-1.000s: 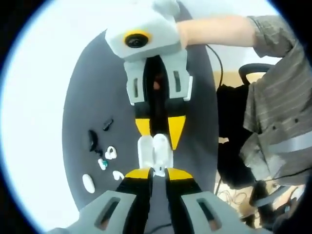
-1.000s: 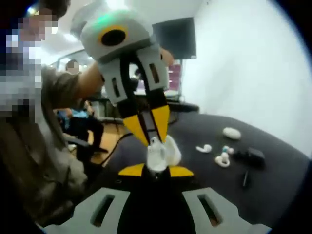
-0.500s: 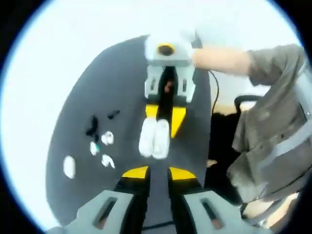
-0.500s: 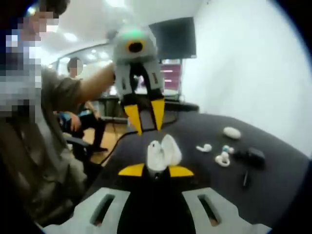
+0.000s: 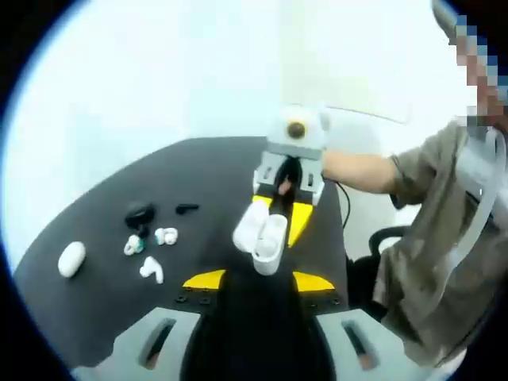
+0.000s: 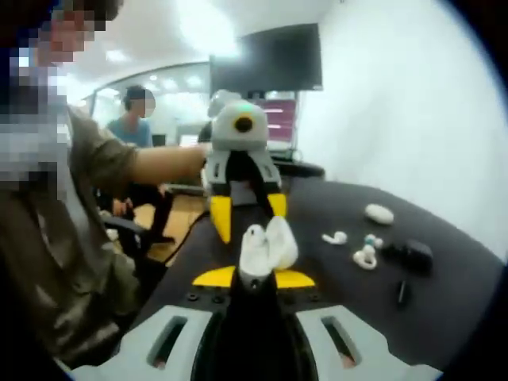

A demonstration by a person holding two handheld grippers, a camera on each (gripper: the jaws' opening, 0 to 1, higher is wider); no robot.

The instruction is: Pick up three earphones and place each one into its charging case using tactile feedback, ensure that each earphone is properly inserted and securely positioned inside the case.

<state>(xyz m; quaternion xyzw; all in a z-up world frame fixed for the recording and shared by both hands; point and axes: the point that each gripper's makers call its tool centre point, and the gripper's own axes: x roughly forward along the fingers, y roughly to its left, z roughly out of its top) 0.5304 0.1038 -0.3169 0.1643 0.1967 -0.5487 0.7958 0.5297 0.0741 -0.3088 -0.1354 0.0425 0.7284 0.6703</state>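
A white charging case (image 6: 266, 244) with its lid open is held above the dark table (image 6: 452, 294) by my right gripper (image 6: 254, 278), which is shut on it. The same case (image 5: 260, 232) hangs from the right gripper (image 5: 278, 226) in the left gripper view. My left gripper (image 6: 248, 213) hovers a short way behind the case, open, with nothing between its yellow tips. Its own jaws (image 5: 259, 280) stand apart. On the table lie a white earphone (image 5: 151, 270), a teal-tipped earphone (image 5: 133, 244) and a small white one (image 5: 165, 236).
A closed white case (image 5: 71, 258), a black case (image 5: 140, 214) and a black earphone (image 5: 186, 209) lie by the loose earphones. A person's sleeve (image 5: 429, 238) is at the table's edge. A monitor (image 6: 270, 59) and another seated person (image 6: 135, 119) are behind.
My left gripper has drawn back from the case held by the right gripper and opened wider. The right gripper still holds the case. Both views shifted with the hands.
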